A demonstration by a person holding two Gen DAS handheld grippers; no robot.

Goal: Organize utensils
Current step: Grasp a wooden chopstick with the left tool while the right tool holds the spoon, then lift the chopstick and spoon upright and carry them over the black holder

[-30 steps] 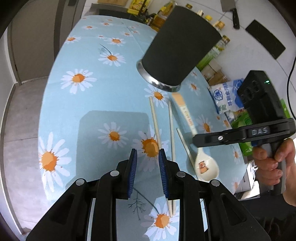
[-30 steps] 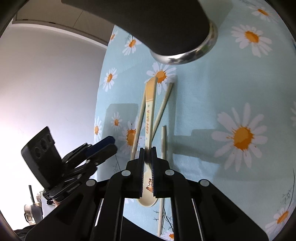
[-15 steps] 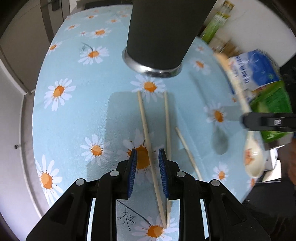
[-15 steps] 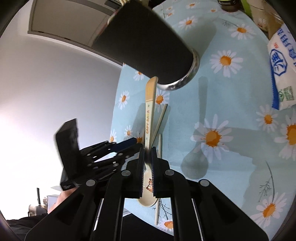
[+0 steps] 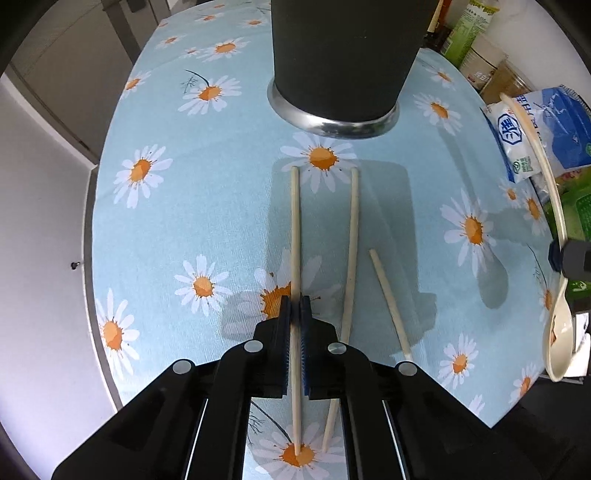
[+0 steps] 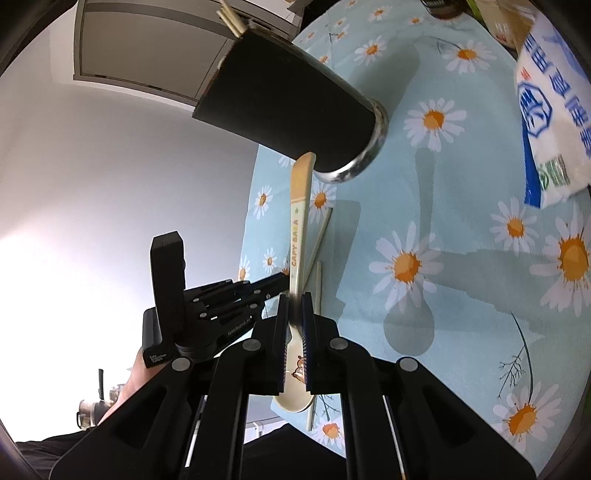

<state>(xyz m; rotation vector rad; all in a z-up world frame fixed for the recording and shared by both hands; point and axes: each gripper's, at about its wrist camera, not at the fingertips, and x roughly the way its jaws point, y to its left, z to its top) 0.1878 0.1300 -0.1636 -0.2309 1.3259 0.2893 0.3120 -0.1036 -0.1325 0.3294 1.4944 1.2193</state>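
Observation:
A dark utensil cup point(image 5: 343, 55) with a metal base stands on the daisy tablecloth point(image 5: 166, 221). Three pale chopsticks lie in front of it. My left gripper point(image 5: 294, 310) is shut on the left chopstick point(image 5: 294, 229), which still rests on the cloth. A second chopstick point(image 5: 351, 251) and a shorter third one point(image 5: 388, 299) lie to its right. My right gripper point(image 6: 294, 306) is shut on a cream spoon point(image 6: 298, 236) and holds it in the air, handle pointing toward the cup point(image 6: 291, 110). The spoon also shows in the left wrist view point(image 5: 554, 229) at the right edge.
A blue and white bag point(image 5: 543, 129) and bottles and jars point(image 5: 476, 44) stand at the table's right side. The table edge curves along the left, with floor and a door beyond. Sticks poke out of the cup's top point(image 6: 231, 16).
My left gripper moved forward and closed on the left chopstick. My right gripper lifted the spoon off the cloth and carried it to the right and up.

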